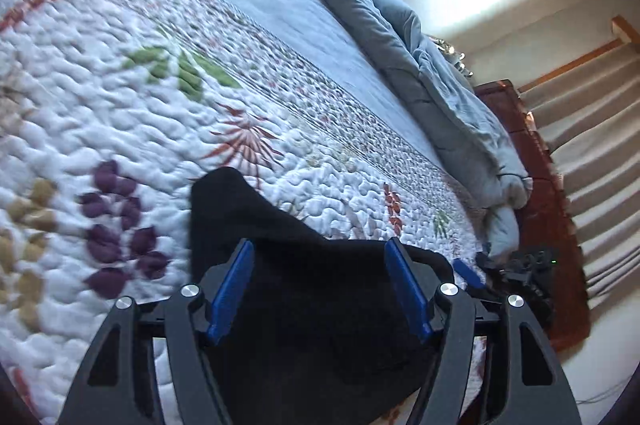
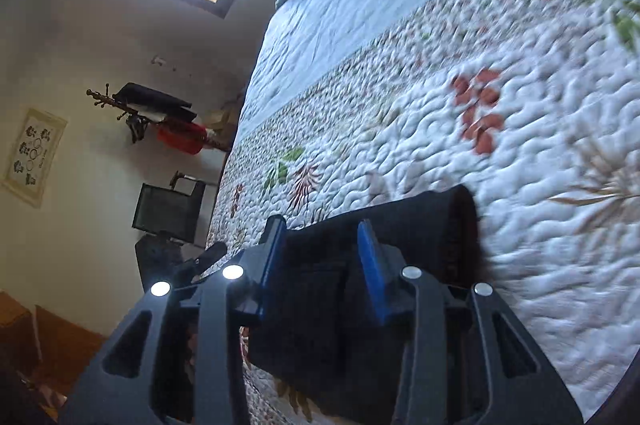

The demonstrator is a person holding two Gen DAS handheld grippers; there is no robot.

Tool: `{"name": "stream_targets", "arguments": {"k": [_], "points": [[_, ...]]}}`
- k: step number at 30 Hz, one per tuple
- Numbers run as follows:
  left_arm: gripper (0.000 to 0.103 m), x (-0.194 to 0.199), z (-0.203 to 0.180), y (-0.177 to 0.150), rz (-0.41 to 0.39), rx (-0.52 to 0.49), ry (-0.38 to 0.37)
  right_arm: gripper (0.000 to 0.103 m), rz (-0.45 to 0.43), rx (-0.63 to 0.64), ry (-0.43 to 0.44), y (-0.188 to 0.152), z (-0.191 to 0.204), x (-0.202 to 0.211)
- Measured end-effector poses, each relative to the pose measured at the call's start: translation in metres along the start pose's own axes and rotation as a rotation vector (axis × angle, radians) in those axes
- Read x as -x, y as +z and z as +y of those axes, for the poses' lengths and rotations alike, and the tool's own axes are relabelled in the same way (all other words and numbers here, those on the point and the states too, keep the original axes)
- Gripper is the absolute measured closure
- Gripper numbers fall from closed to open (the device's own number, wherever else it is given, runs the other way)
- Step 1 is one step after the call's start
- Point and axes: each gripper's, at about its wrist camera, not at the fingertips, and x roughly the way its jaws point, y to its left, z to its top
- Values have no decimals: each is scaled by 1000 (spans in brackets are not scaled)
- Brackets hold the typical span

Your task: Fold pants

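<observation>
Black pants (image 1: 320,289) lie on a white floral quilt (image 1: 160,113) on a bed. In the left wrist view my left gripper (image 1: 320,249) has its blue fingers spread wide over the pants, with cloth showing between them. In the right wrist view the black pants (image 2: 420,237) lie bunched under my right gripper (image 2: 322,229), whose blue fingers stand apart above the cloth. Neither gripper pinches the fabric. The rest of the pants is hidden below both grippers.
A rumpled grey-blue duvet (image 1: 420,57) lies along the far side of the bed. A reddish rug (image 1: 548,209) and curtains (image 1: 600,153) are past the bed's edge. A coat rack (image 2: 160,117) and a dark chair (image 2: 168,213) stand by the wall.
</observation>
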Motion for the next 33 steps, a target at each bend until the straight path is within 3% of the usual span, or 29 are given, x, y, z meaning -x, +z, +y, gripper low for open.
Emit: {"name": "stream_targets", "arguments": {"k": [2,4,8,14,21,24,27,30,33], "points": [[37,-15,11,-2,23,35,-26,74,20,-34,-33,-2,-14,-21],[37,-27,10,0,26,50,-32,103,36,-53,-116,-2,-40,-31],[38,-41,23,2,29,105,-62,103,47,-123,-65,-6,-86,-31],[37,-6,27,-8,-46,144,-96,103,20,-138,-23,-10,-88,-8],[27,56,-6,-67,-85,-58,-49,94,-45,-11,92,-53,-32,61],[26,53,-5,-88,-53,-74,-26,94,4,3,69,-82,-35,55],[26,31,9,-99,17,-38,-4,103,30,-72,2,-104,-74,39],[27,20,18,-105,31,-15,-1,103,17,-134,55,-112,-95,41],[27,26,20,-103,24,28,-19,103,14,-139,42,-109,-91,45]]}}
